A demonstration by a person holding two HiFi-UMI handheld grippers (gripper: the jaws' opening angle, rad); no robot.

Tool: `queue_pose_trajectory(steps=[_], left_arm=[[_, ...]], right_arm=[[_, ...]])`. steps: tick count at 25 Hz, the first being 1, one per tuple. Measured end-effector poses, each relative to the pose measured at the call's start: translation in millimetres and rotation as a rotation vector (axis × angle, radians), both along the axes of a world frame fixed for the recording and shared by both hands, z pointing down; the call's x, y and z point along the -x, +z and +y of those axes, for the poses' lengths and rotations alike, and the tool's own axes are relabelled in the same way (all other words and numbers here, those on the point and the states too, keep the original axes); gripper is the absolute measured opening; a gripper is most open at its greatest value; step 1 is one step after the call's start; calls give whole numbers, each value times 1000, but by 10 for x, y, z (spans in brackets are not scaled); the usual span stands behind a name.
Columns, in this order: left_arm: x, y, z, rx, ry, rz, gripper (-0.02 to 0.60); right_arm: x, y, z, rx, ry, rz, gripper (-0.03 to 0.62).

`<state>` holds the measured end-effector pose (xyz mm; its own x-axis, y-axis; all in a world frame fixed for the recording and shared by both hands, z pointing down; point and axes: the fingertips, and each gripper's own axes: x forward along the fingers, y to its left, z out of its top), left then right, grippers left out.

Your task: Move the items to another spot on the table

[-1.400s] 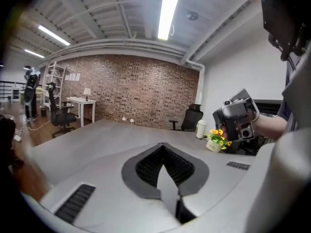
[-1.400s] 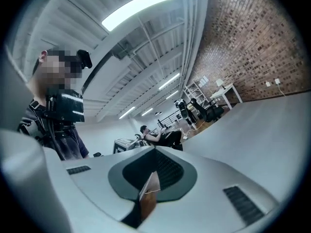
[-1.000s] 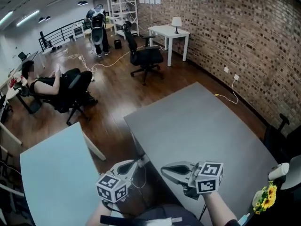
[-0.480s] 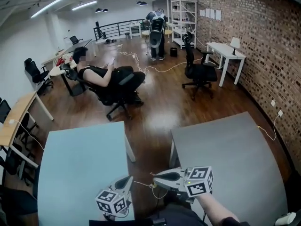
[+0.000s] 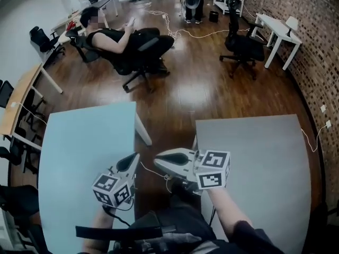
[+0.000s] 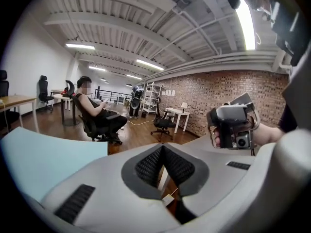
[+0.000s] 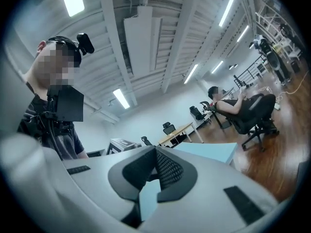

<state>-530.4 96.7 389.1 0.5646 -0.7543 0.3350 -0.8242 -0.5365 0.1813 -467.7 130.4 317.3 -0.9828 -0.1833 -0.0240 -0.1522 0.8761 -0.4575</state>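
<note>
**Blue table (image 5: 79,142), grey table (image 5: 254,152), and no items in view**

We hold the left gripper (image 5: 134,159) just off the blue table's inner edge. Its jaws are pressed together, and its own view shows the pads meeting on nothing but air. The right gripper (image 5: 159,159) lies just beside it with its tip turned toward the left one, and it is likewise closed and empty. Both hang over the strip of wood floor (image 5: 180,94) that runs between the two tables.

We see nothing standing on either tabletop, as far as the head view shows them. None of the views shows the items we are meant to move, so we cannot say where they lie. For the same reason we cannot tell which way they point or how their long axes run.

We carry nothing and see nothing set down, so we judge that no move is under way. Finding the items, gripping them and placing them all seems left to do.

Farther out, a person (image 5: 127,38) reclines in a chair. A black office chair (image 5: 241,44) stands near a white desk (image 5: 278,28) along the brick wall (image 5: 320,46).
</note>
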Motion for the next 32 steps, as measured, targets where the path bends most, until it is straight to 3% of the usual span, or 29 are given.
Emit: queue_pose_trajectory(steps=[4,11,21,27,32], left_arm=[[-333,7,-437,27,23,-18,5],[-472,-20,-986,119,-18,68,5],[-1043,-178,-1657,31,101,2,5],[-920,-223,-2337,-28,98,8,5],[-759,-158,-3170,-36,111,72,5]], right_arm=[[-323,67,-469,57,16,-77,-20],[-602,31,-811,90,42,-103,-20],[-976,-8,-1231,77,71,-152,-20],[-1023,30,-1926,-17,114,-55,-20],[-896,35,-2836,-12,157,-71,-20]])
